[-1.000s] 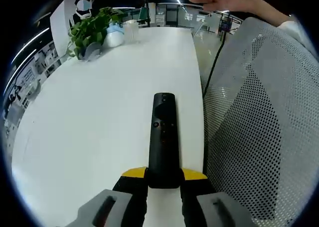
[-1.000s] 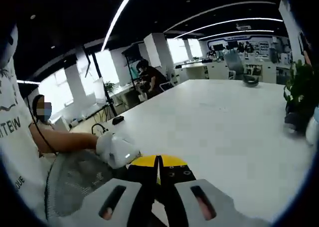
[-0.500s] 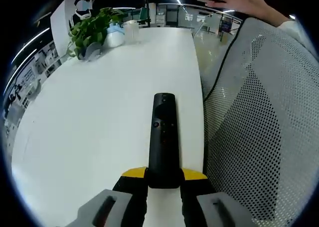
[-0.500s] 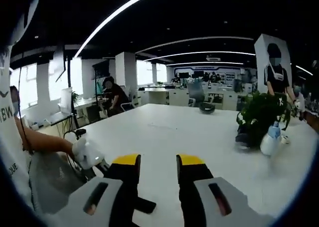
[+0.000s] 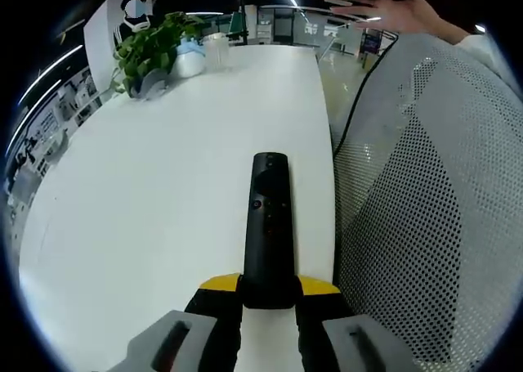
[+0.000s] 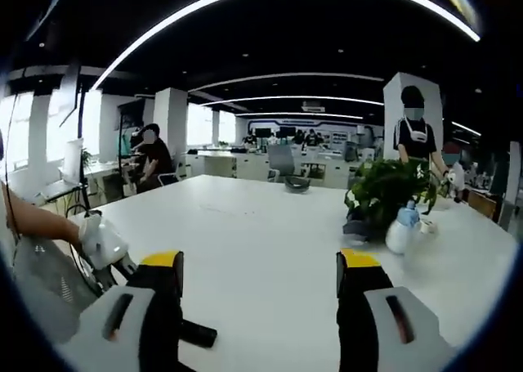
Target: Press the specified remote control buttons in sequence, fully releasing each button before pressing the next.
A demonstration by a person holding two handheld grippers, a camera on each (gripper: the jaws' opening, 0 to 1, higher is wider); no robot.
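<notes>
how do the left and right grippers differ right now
The left gripper is shut on the black remote, its jaws tight against the remote's near end; the right gripper is open, jaws wide apart and empty. The left points along the white table beside a mesh chair; the right faces a potted plant. Both have yellow-tipped jaws.

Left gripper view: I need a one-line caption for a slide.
Left gripper shut on a black remote control over a white table, mesh chair back alongside.

table [image 5: 147,192] bare left of remote [image 5: 268,217] | mesh chair [image 5: 425,192] blocks right
</notes>
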